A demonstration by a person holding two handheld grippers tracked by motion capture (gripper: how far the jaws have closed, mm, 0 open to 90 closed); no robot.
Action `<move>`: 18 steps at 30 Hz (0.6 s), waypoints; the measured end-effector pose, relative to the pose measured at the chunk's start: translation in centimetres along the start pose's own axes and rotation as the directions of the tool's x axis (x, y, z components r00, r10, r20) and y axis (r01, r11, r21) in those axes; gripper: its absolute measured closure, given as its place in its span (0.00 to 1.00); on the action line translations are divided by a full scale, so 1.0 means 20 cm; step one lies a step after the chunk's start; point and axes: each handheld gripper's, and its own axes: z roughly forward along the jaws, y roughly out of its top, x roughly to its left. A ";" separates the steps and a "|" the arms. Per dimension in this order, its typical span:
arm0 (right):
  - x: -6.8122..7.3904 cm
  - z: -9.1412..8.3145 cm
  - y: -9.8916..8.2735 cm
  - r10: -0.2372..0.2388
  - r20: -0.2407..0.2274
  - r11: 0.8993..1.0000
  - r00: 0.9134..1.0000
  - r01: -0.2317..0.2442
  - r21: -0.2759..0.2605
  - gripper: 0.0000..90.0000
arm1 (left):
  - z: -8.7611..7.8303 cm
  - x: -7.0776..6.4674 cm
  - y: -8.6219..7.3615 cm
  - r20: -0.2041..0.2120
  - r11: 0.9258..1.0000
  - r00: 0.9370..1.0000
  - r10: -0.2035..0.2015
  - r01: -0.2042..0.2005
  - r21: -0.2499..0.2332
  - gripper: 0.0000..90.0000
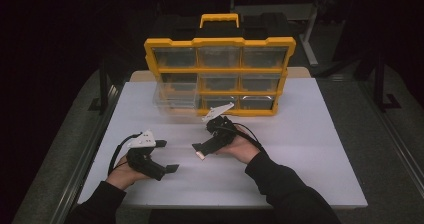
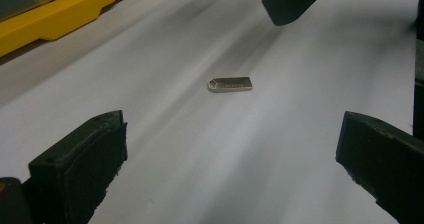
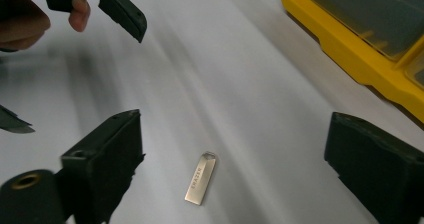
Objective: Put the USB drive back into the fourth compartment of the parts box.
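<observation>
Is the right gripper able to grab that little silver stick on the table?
Probably yes. The right gripper is open, and the silver stick lies flat on the bare white table between its jaws, with nothing in the way.

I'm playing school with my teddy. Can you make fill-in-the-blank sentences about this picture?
1. The small metal USB stick lies flat on the ____ table.
2. The organizer's frame is ____.
3. The jaws of the right gripper stand ____.
4. The organizer has a ____ on top.

Missing words: white; yellow; open; handle
</observation>
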 end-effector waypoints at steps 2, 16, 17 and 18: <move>0.00 0.00 0.00 0.000 0.002 1.000 1.000 0.000 0.002 0.13 | 0.00 0.00 0.00 0.000 1.000 1.000 0.001 -0.001 0.001 0.00; 0.04 0.08 -0.03 -0.013 -0.003 0.996 1.000 0.013 0.083 0.35 | 0.00 0.00 0.00 0.001 1.000 1.000 -0.002 0.002 0.001 0.00; 0.04 0.08 -0.03 -0.013 -0.003 0.996 1.000 0.013 0.083 0.35 | 0.00 0.00 0.00 0.001 1.000 1.000 -0.002 0.002 0.001 0.00; 0.04 0.09 -0.03 -0.010 -0.004 0.996 1.000 0.010 0.087 0.35 | 0.00 0.00 0.00 0.001 1.000 1.000 -0.002 0.002 0.001 0.00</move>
